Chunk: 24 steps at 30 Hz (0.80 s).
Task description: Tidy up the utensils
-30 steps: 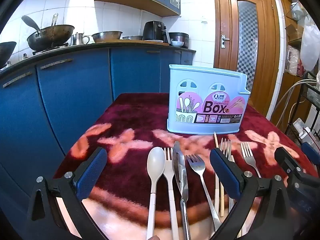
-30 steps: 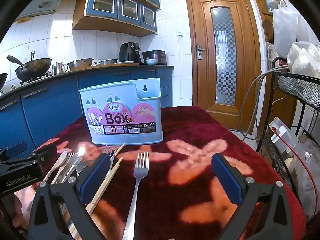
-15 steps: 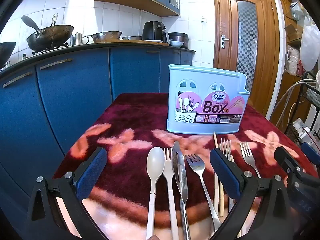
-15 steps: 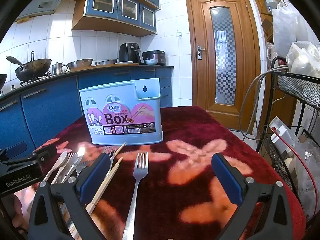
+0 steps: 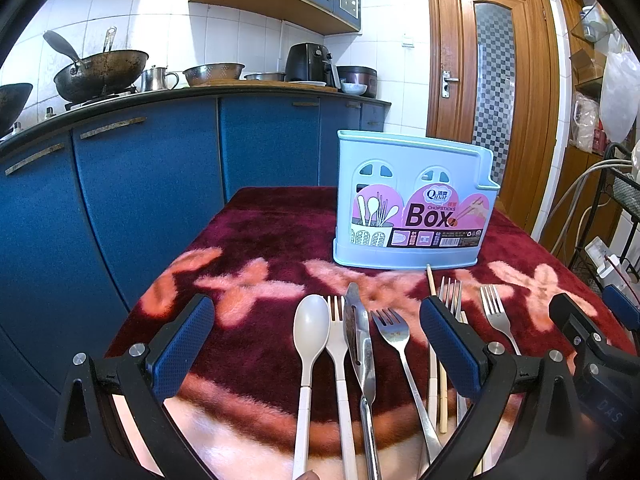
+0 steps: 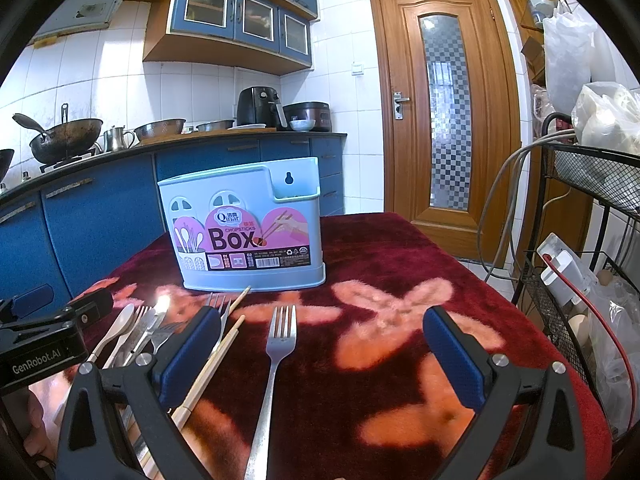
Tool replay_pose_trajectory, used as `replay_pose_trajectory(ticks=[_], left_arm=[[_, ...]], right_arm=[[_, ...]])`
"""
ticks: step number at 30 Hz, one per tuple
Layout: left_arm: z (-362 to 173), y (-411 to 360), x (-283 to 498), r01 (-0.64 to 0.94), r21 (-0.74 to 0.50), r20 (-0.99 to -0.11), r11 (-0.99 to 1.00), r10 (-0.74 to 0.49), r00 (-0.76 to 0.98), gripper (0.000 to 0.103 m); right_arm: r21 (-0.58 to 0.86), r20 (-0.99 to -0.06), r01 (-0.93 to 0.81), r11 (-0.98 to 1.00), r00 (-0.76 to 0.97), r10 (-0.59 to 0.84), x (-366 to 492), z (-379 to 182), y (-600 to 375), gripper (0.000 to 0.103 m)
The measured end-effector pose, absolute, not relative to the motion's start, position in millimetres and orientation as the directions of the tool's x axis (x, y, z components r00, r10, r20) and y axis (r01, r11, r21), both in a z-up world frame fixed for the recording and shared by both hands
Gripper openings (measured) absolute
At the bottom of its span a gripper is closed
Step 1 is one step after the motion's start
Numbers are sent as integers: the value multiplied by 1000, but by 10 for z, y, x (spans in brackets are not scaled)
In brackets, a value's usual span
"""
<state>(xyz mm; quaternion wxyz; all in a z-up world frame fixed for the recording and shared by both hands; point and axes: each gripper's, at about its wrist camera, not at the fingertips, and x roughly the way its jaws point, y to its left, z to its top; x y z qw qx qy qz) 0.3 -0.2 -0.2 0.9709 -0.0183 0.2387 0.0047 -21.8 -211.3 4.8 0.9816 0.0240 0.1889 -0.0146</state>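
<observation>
Both tongs wide open, nothing gripped: left gripper (image 5: 316,344) and right gripper (image 6: 322,344) hover low over the near edge of the table.

Table cover (image 6: 400,264): dark red plush with pink flower shapes, runs under and ahead of both.

Utensil box (image 5: 414,204): light blue, "Chopsticks Box" label, upright, ahead of both tongs, beyond the cutlery tips. Ahead-right of the left tongs, ahead-left of the right ones. Looks empty from what shows of the top rim.

Cutlery lies flat in a row, handles toward the tongs:
- between the left fingers: white spoon (image 5: 310,328), white-handled fork (image 5: 338,332) touching it, steel knife (image 5: 358,332), steel fork (image 5: 392,330)
- behind the left tongs' right finger: chopsticks (image 5: 432,288), another fork (image 5: 450,292), partly hidden
- between the right fingers: lone steel fork (image 6: 280,336), toward the left finger, apart from the rest

Left gripper's body is visible left of the right tongs.
</observation>
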Motion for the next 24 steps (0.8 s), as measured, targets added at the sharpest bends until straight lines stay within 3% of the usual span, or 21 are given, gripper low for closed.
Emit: replay_pose_trajectory(ticks=[24], left_arm=[[26,-22,6,-16,-35,-459,999,-2,888,103]], right_arm=[[41,-358,38,998,934,-21,-246,64,-2114,103]])
